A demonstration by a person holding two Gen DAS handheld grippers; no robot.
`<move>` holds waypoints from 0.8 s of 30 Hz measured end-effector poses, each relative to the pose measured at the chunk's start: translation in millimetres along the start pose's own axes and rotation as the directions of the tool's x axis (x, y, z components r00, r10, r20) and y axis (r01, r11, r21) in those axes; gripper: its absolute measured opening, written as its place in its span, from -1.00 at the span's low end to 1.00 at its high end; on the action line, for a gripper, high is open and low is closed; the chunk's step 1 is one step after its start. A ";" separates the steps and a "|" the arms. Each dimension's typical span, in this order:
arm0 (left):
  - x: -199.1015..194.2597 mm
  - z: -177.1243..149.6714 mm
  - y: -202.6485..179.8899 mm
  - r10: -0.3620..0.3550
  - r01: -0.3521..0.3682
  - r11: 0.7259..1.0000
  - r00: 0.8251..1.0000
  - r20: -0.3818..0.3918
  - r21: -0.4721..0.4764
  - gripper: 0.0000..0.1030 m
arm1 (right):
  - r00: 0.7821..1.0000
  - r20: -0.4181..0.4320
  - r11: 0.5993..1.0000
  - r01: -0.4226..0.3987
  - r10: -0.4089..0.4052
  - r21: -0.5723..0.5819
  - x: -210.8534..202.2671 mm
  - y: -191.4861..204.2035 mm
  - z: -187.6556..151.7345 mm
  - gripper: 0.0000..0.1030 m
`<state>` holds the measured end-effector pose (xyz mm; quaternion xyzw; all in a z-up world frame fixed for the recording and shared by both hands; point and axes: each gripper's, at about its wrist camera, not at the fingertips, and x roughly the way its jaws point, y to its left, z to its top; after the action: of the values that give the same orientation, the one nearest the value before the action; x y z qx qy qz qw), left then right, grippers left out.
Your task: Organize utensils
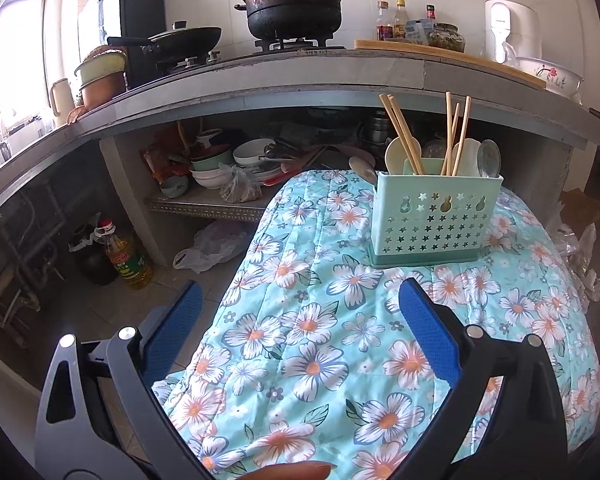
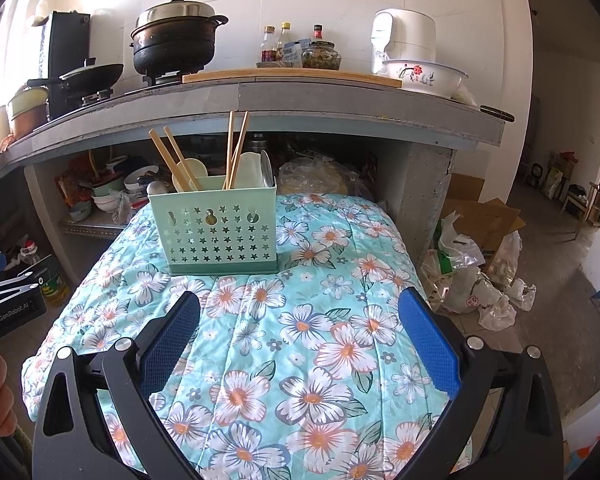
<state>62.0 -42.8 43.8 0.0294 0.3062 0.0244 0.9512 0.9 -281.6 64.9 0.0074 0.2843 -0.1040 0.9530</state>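
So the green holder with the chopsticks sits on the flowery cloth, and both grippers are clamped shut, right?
Not quite. The green holder does sit on the flowery cloth, but both grippers are open and empty: the left gripper in the left wrist view, the right gripper in the right wrist view.

A lived-in home kitchen. A blackened lidded pot (image 2: pixel 174 42) and a frying pan (image 2: pixel 90 74) sit on a gas hob atop the concrete bench (image 2: pixel 300 98), beside sauce bottles (image 2: pixel 284 42) and a white rice cooker (image 2: pixel 404 36). Stacked bowls (image 1: pixel 236 164) crowd the shelf underneath, and a cooking-oil bottle (image 1: pixel 128 258) stands on the tiled floor.
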 end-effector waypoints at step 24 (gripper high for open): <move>-2.4 -0.8 -0.4 -0.013 0.013 1.000 1.000 0.005 -0.004 0.84 | 1.000 -0.002 1.000 -0.009 0.009 -0.005 -1.0 4.4 1.0 0.87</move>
<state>59.5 -43.3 44.5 0.0253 0.3040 0.0191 0.9521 1.5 -277.2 66.0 0.0063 0.2858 -0.0988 0.9532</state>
